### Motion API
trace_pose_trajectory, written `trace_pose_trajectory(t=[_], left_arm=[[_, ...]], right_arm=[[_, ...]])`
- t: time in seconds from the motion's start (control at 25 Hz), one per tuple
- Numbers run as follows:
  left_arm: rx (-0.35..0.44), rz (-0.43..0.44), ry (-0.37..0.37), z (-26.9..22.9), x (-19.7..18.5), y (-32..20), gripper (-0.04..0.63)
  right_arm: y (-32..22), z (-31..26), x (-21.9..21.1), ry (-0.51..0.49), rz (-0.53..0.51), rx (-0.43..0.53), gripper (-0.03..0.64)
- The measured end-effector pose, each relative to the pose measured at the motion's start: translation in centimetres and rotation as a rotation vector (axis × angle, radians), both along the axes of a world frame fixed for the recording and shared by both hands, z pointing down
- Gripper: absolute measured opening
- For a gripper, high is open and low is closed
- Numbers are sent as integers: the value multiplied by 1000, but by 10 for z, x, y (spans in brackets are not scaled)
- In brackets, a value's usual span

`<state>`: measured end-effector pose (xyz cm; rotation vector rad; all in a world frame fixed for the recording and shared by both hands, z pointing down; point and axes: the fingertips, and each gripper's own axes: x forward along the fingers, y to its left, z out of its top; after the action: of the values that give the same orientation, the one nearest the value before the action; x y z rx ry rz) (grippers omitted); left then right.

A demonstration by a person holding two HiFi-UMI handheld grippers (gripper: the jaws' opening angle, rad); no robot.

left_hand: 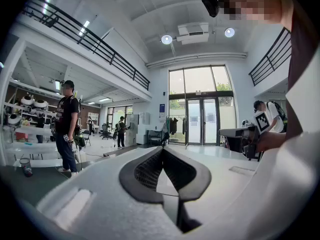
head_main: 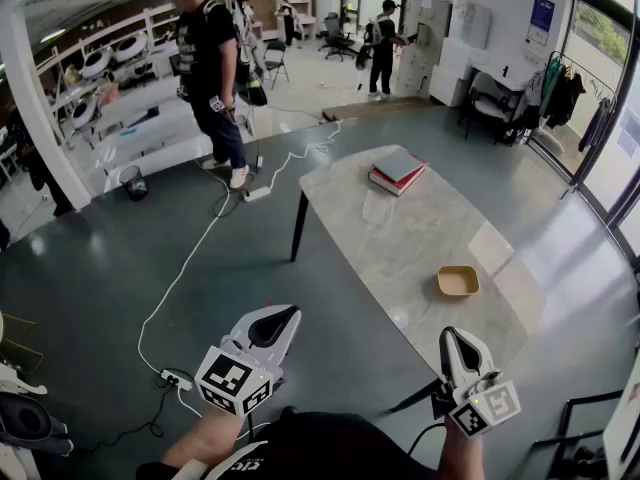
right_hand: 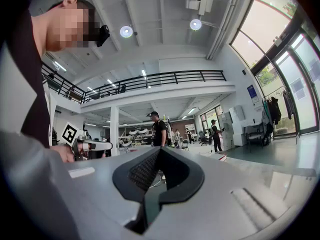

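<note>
**Both grippers closed and empty at the near end of the table**

Head view: the left gripper [head_main: 280, 320] is held over the dark floor [head_main: 110, 268], off the marble-topped table [head_main: 400, 238], jaws together with nothing in them. The right gripper [head_main: 452, 340] is at the table's near corner, its jaws likewise closed. The item nearest to it is a shallow tan square dish [head_main: 458, 281], lying on the tabletop towards the near right edge, apart from both grippers. A stack of books [head_main: 397, 173] (red one at the bottom) rests at the far end. A white cable [head_main: 195, 253] runs across the floor to a power strip [head_main: 175, 377].

Left gripper view: the jaw tips meet, and only the hollow between the dark pads shows. A person in a black shirt [left_hand: 66, 126] stands at the left.

Right gripper view: the jaw tips touch and nothing is gripped. The left gripper appears at the left edge, marker cube uppermost.
</note>
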<state>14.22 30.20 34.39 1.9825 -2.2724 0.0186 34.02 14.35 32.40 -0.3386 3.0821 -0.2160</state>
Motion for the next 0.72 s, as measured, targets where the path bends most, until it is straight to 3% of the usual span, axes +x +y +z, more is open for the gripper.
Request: trace_pose_trajectory(t=[0.4, 0.72], left_arm=[[2, -23, 16, 4, -16, 14, 3], [3, -55, 34, 11, -49, 38, 3]], right_arm=[[10, 5, -22, 18, -30, -1, 0], [29, 9, -64, 30, -82, -34, 2]])
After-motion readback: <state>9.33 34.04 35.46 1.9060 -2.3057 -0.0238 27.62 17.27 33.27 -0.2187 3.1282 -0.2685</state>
